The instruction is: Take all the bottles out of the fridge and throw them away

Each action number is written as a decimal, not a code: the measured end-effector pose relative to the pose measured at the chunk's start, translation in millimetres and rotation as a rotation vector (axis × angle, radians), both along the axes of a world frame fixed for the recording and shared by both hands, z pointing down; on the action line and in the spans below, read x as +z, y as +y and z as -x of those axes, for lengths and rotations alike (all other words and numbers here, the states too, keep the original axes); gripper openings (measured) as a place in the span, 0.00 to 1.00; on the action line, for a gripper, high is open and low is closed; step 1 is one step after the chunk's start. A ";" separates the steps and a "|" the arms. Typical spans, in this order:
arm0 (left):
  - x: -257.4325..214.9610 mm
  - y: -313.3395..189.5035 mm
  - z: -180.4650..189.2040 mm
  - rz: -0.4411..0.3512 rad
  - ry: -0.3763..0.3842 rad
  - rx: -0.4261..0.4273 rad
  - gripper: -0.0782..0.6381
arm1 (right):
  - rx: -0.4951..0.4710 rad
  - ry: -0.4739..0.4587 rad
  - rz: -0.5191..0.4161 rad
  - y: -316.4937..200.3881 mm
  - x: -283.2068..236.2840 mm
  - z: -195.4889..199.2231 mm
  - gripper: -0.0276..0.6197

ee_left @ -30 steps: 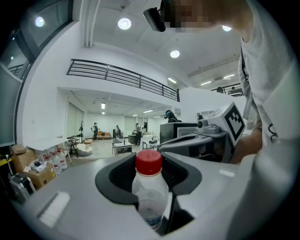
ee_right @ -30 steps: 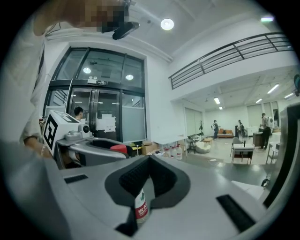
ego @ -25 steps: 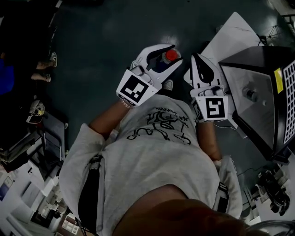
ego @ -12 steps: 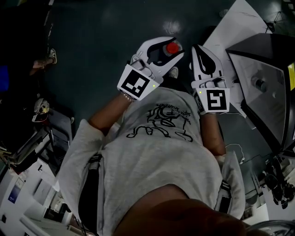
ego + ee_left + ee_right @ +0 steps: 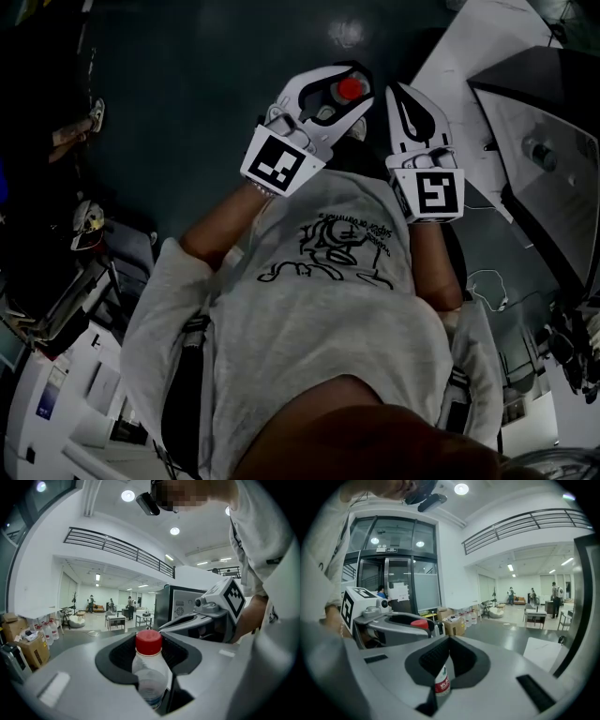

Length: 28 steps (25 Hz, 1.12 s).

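No word can be read outright. The grey shirt (image 5: 309,319) carries black scrawled lettering (image 5: 337,248), upside down in the head view and illegible. The left gripper's cube (image 5: 278,161) and the right gripper's cube (image 5: 436,194) each show a black-and-white square marker. The bottle (image 5: 442,679) wears a red label with white characters, too small to read. Paper notices (image 5: 398,591) on the glass door (image 5: 370,581) are blurred.

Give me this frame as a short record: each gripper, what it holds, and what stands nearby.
left gripper: jaws closed on an upright red-capped bottle
right gripper: jaws together at the tips
seen in right slit: red-labelled bottle, hold unclear
nearby: dark cabinet at the person's right
task stage: bottle in hand, not yet thrown away
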State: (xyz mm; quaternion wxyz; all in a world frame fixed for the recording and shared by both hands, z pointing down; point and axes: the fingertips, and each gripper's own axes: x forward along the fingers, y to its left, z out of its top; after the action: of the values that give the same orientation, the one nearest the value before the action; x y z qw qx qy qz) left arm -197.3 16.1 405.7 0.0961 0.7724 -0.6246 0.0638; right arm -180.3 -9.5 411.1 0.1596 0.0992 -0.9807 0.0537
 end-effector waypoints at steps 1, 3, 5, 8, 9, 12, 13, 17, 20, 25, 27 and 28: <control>4.0 1.0 -0.9 0.002 -0.005 0.004 0.33 | 0.003 0.005 0.004 1.3 4.2 -0.7 0.06; 11.8 3.0 -3.5 0.002 -0.012 0.010 0.33 | 0.005 0.019 0.011 4.3 13.3 -2.8 0.06; 19.8 5.1 -5.6 0.003 -0.012 0.011 0.33 | 0.009 0.031 0.024 7.6 22.9 -5.5 0.06; 32.9 8.6 -6.4 0.006 -0.005 0.010 0.33 | 0.019 0.046 0.043 12.3 36.2 -7.6 0.06; 37.5 9.7 -6.9 0.007 -0.002 0.012 0.33 | 0.023 0.050 0.048 13.8 40.8 -8.2 0.06; 51.6 12.2 -9.8 0.006 0.005 0.025 0.33 | 0.030 0.071 0.069 18.5 57.4 -11.7 0.06; 56.0 13.2 -10.0 0.006 0.006 0.026 0.33 | 0.032 0.089 0.079 20.6 64.4 -13.5 0.06; 75.6 17.2 -8.9 0.021 0.009 0.016 0.33 | 0.041 0.126 0.111 27.0 86.8 -18.3 0.06; 87.9 21.7 -9.9 0.014 -0.006 0.025 0.33 | 0.041 0.127 0.131 32.6 100.9 -19.8 0.06; 113.6 26.2 -13.0 0.011 -0.014 0.032 0.33 | 0.042 0.125 0.137 34.0 124.0 -22.7 0.06; 124.0 27.5 -14.0 0.015 -0.018 0.032 0.33 | 0.048 0.129 0.141 34.1 134.0 -24.4 0.06; 128.9 28.4 -14.3 0.017 -0.018 0.032 0.33 | 0.052 0.133 0.145 34.3 139.3 -25.0 0.06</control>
State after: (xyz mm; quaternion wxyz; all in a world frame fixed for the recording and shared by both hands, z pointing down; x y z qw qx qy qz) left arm -182.9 44.5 534.6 0.0960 0.7809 -0.6124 0.0774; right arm -155.4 24.7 550.4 0.2296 0.1163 -0.9586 0.1219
